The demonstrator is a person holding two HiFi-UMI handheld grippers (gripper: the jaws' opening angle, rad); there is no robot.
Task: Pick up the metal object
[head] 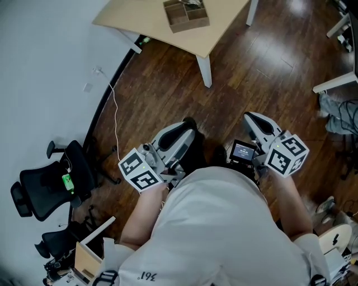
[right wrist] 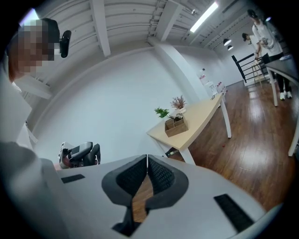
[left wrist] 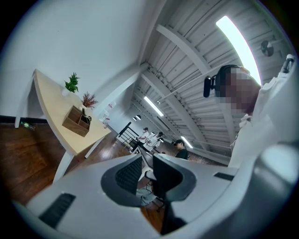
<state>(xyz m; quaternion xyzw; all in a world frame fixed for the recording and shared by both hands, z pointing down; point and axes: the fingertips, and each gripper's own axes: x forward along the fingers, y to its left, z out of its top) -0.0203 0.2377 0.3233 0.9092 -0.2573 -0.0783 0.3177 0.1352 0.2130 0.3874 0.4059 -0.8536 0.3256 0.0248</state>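
A wooden organiser box [head: 187, 14] stands on the pale table [head: 156, 19] far ahead, with something dark and metallic [head: 193, 4] in one compartment. The same box [left wrist: 77, 121] [right wrist: 176, 126] shows small in both gripper views. Both grippers are held close to the person's body over the wooden floor, well short of the table. My left gripper [head: 189, 124] [left wrist: 147, 161] has a gap between its pads with nothing in it. On my right gripper [head: 250, 117] [right wrist: 147, 158] the pads meet at the tips, and it holds nothing.
Black office chairs [head: 50, 184] stand at the left by the wall, and a white cable [head: 116, 111] runs across the floor. A white table leg [head: 205, 70] lies ahead. Another table's legs [head: 335, 84] and a bundle [head: 338, 120] are at the right. People [left wrist: 180, 149] stand far off.
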